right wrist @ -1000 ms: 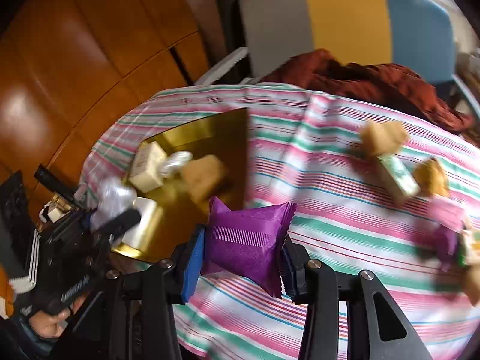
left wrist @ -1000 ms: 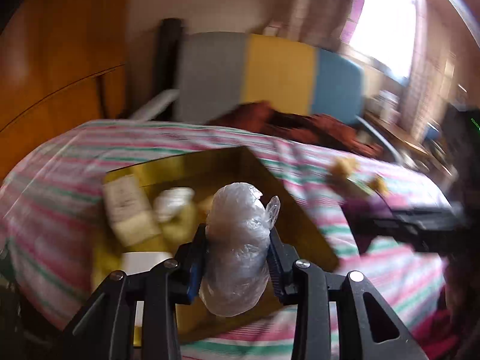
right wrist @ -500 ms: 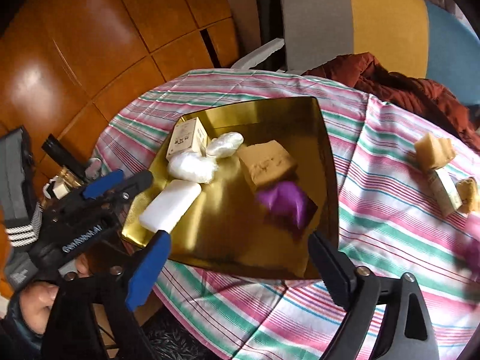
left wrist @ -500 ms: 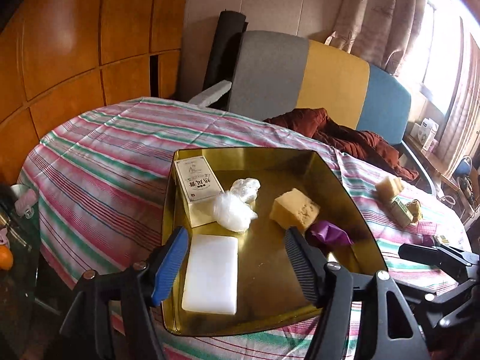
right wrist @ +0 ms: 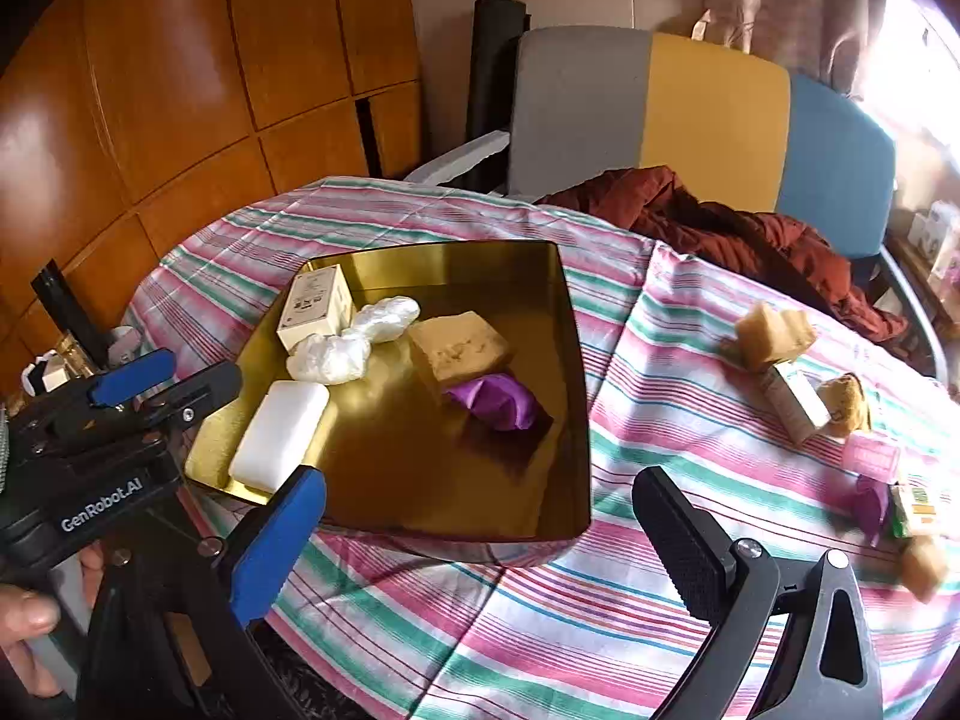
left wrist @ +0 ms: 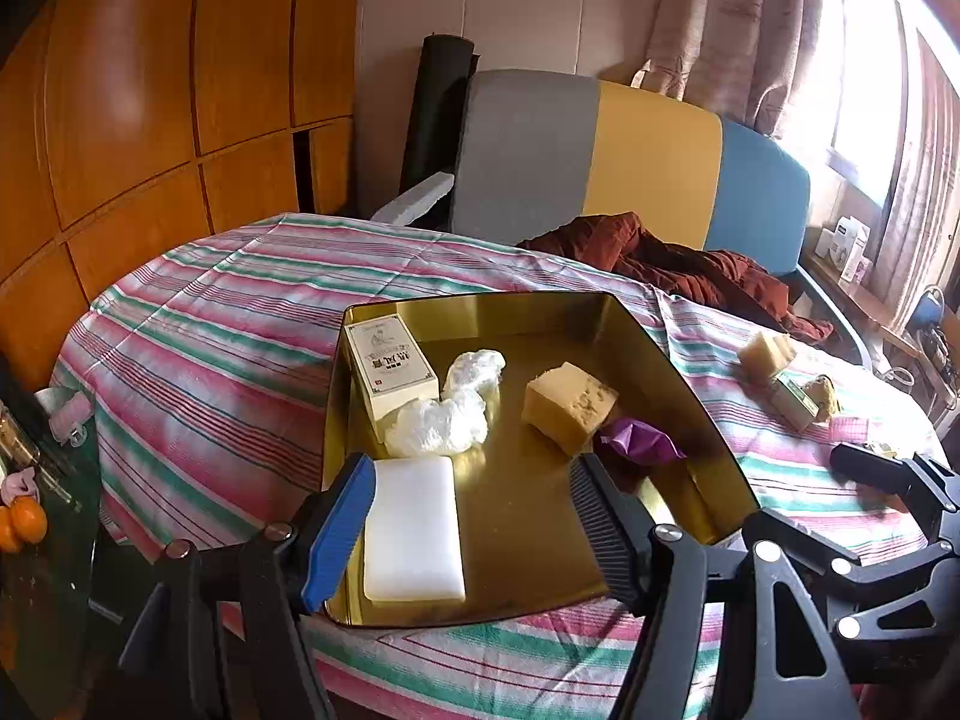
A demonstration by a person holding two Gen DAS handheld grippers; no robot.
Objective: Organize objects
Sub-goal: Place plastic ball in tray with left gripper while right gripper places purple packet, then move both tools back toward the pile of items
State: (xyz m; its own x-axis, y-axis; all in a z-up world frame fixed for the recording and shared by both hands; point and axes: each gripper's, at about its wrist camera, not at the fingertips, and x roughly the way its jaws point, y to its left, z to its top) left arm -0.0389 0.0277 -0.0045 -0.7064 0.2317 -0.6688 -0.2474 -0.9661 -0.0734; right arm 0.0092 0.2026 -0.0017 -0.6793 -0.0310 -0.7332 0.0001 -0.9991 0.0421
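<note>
Right claw [right wrist: 480, 531] spread wide, empty, above gold tray [right wrist: 576, 372]; purple packet [right wrist: 495, 402] inside beside sponge [right wrist: 459, 348].

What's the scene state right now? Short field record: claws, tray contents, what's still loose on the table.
left claw: open, holds nothing
right claw: open, holds nothing
gold tray: on striped tablecloth
in tray: white soap bar, small carton, two clear plastic bundles, tan sponge block, purple packet
loose, right of tray: tan sponge, green-white carton, pink packet
</note>
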